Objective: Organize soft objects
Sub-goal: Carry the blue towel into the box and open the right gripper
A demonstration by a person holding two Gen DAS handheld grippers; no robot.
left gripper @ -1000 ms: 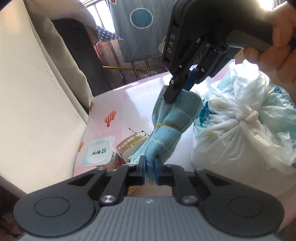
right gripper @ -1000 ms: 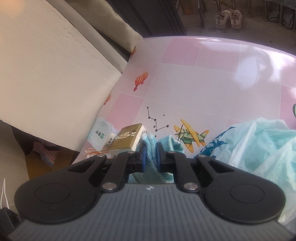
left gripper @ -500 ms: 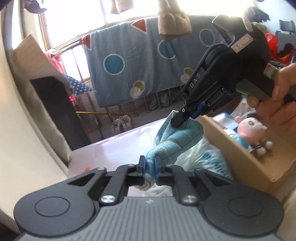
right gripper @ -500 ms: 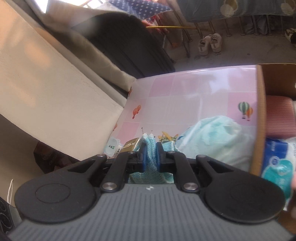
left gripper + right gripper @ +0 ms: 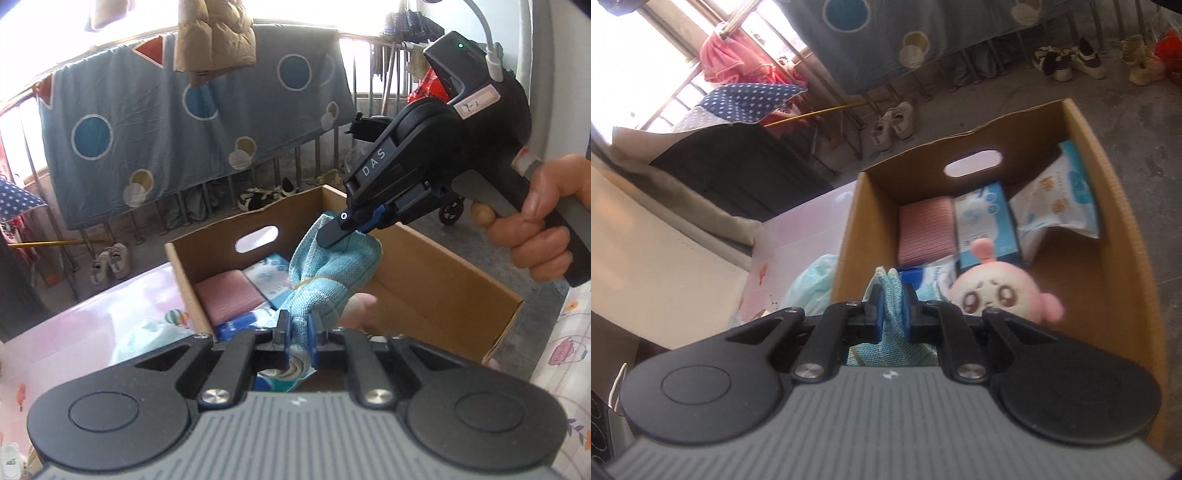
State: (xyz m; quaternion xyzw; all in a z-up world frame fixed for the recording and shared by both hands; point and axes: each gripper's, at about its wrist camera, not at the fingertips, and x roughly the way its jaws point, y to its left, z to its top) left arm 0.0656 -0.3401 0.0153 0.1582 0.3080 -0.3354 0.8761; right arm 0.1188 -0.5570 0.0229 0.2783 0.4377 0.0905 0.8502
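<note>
1. Holding towel [image 5: 325, 280] at frame centre, above open box [image 5: 443, 273]; left gripper [image 5: 297, 334] clenched on lower end, right gripper [image 5: 354, 230] clenched on upper end.
2. Noted in box: pink cloth [image 5: 925, 230], tissue packs [image 5: 988, 221], plush [image 5: 993, 291] directly below.
3. Risk: uneven release, one end snagging on a pad and dragging towel over box wall.
4. Risk: landing on plush, bundle rolling and sitting proud of the rim.

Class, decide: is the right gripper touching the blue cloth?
Touching. The left wrist view shows the right gripper shut on the blue cloth at its upper end.
</note>
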